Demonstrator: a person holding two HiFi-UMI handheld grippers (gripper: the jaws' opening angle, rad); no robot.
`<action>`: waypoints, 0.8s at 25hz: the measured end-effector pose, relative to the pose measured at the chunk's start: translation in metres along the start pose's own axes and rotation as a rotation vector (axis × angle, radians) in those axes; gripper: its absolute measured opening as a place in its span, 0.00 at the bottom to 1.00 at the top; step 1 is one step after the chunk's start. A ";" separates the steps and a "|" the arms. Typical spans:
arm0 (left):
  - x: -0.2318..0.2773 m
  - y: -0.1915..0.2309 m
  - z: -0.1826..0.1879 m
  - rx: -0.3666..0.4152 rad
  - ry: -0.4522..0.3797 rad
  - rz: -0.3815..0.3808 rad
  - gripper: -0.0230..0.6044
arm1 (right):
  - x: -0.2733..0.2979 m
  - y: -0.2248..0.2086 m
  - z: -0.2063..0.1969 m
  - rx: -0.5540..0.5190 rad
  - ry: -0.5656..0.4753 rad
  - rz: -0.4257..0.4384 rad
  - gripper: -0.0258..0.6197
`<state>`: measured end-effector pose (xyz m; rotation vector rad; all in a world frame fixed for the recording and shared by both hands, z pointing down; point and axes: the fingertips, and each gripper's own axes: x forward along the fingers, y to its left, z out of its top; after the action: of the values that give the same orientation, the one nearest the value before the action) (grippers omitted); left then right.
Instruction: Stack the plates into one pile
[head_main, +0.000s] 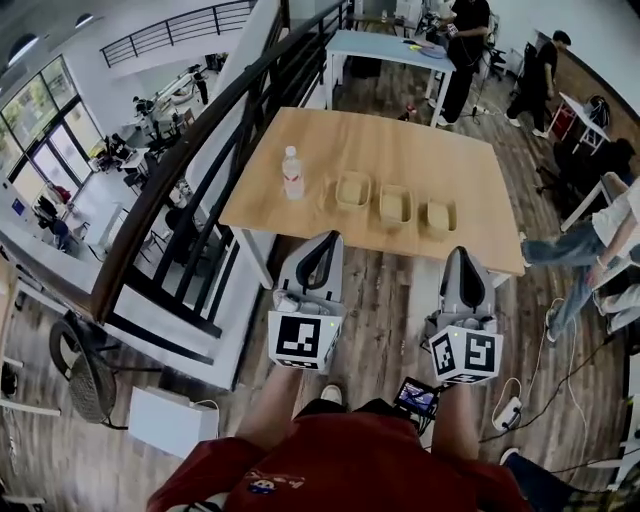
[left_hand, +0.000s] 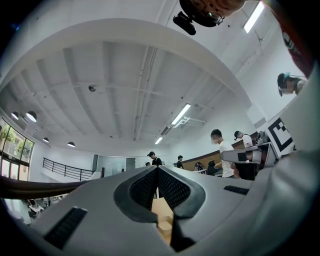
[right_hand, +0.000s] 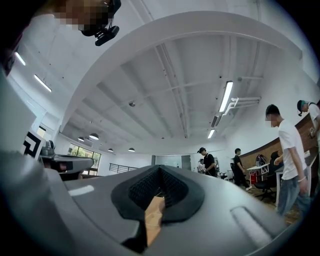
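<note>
Head view looks down on a pale wooden table (head_main: 400, 140) where three shallow tan squarish plates lie in a row near its front edge: the left plate (head_main: 352, 190), the middle plate (head_main: 395, 205) and the right plate (head_main: 439, 216). Each lies flat on the wood, just beside its neighbour, and none is stacked. A clear plastic water bottle with a red label (head_main: 292, 173) stands upright to the left of the row. The left gripper (head_main: 322, 241) and the right gripper (head_main: 457, 253) are held side by side short of the table's near edge, over the wood-plank floor (head_main: 380, 310), pointing toward the plates. Left gripper view shows the left gripper (left_hand: 157, 171) with its jaws pressed together and nothing between them; a sliver of table and one tan plate shows below the tips. Right gripper view shows the right gripper (right_hand: 160, 171) likewise pressed together and empty, with a strip of tabletop below
</note>
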<state>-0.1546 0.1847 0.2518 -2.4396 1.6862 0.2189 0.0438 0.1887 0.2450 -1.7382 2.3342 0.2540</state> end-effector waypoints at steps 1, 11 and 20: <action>0.005 0.006 0.000 0.006 -0.006 0.000 0.04 | 0.006 0.001 -0.002 -0.002 0.003 -0.003 0.05; 0.054 0.042 -0.024 0.014 0.000 0.018 0.04 | 0.062 -0.013 -0.030 0.005 0.020 -0.026 0.05; 0.119 0.043 -0.061 0.046 0.015 0.017 0.04 | 0.109 -0.067 -0.068 0.025 0.017 -0.058 0.05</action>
<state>-0.1516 0.0475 0.2831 -2.4008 1.6993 0.1631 0.0726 0.0510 0.2791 -1.7998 2.2845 0.1995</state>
